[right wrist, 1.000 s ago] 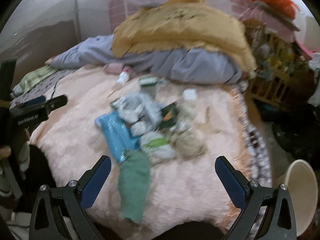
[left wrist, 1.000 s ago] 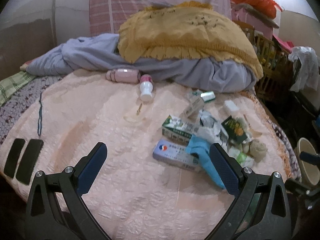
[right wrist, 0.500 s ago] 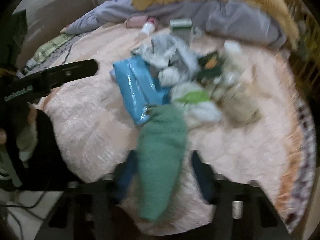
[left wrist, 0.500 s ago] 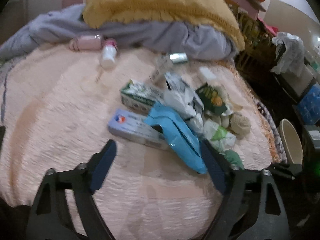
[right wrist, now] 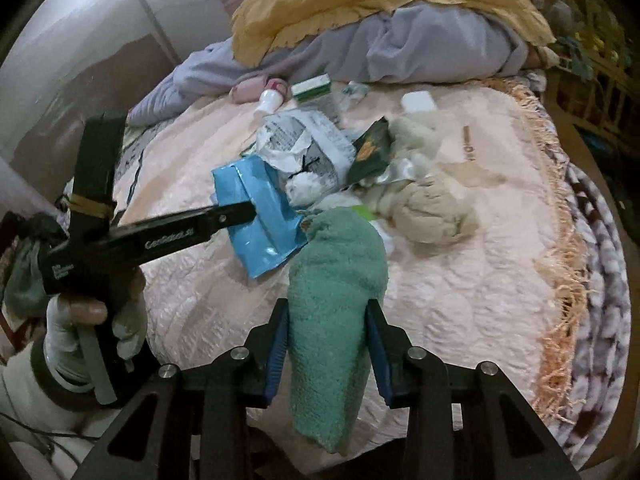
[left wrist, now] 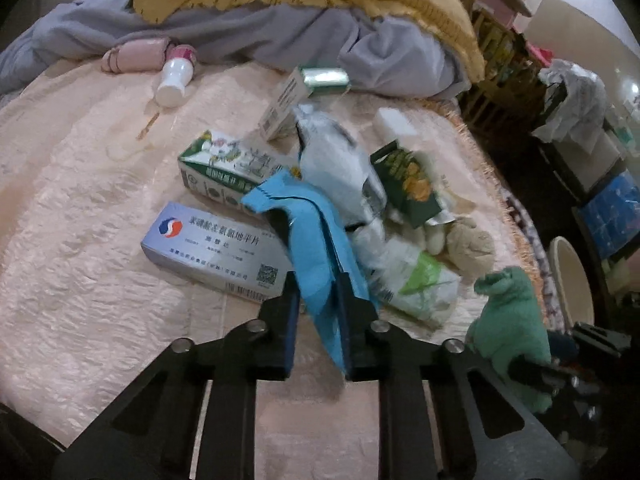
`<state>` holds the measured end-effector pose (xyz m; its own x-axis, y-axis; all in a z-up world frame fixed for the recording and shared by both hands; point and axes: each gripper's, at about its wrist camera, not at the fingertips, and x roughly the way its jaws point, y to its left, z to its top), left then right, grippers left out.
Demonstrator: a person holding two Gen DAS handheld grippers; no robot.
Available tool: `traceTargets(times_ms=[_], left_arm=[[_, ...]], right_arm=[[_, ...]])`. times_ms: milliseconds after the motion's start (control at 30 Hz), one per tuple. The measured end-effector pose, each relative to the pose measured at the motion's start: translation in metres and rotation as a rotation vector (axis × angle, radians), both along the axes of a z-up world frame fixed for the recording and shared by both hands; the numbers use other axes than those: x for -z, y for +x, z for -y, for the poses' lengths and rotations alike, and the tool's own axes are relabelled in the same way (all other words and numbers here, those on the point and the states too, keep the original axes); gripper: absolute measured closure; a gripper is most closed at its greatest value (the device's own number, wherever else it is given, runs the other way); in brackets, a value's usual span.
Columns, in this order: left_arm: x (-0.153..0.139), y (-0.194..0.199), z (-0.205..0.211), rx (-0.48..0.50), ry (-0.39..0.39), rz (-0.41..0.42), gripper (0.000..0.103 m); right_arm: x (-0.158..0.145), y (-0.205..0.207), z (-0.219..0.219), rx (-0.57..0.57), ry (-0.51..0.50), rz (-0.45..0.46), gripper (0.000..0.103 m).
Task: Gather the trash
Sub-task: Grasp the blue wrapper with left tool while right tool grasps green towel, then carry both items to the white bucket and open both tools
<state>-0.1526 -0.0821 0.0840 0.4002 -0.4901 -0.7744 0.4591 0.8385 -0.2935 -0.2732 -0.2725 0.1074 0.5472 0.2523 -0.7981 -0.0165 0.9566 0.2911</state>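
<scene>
Trash (left wrist: 360, 184) is heaped mid-bed (left wrist: 80, 240), and both claws have just been closing: the blue wrapper (left wrist: 316, 248) is pinched by the left claw (left wrist: 318, 332), the green cloth (right wrist: 332, 320) by the right claw (right wrist: 326, 344). A gloved hand (right wrist: 80, 320) is caught by the right view only, a cream bucket (left wrist: 568, 280) by the left.

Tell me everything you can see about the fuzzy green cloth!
The green cloth looks like soft, fuzzy terry, rolled into a long bundle. The right gripper is shut on its middle, blue pads pressing both sides. Its far end lies by the blue packet on the pink bedspread; its near end hangs toward the camera.
</scene>
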Motion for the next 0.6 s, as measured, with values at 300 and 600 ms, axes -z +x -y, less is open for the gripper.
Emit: traceTargets(times_ms=[300, 600], left_arm=[[-0.052, -0.023, -0.025, 0.058, -0.082, 0.033, 0.096], [-0.090, -0.052, 0.051, 0.252, -0.142, 0.054, 0.096]], right_arm=[[-0.026, -0.014, 0.026, 0.064, 0.001, 0.078, 0.067], [-0.037, -0.049, 0.092, 0.242, -0.029, 0.104, 0.067]])
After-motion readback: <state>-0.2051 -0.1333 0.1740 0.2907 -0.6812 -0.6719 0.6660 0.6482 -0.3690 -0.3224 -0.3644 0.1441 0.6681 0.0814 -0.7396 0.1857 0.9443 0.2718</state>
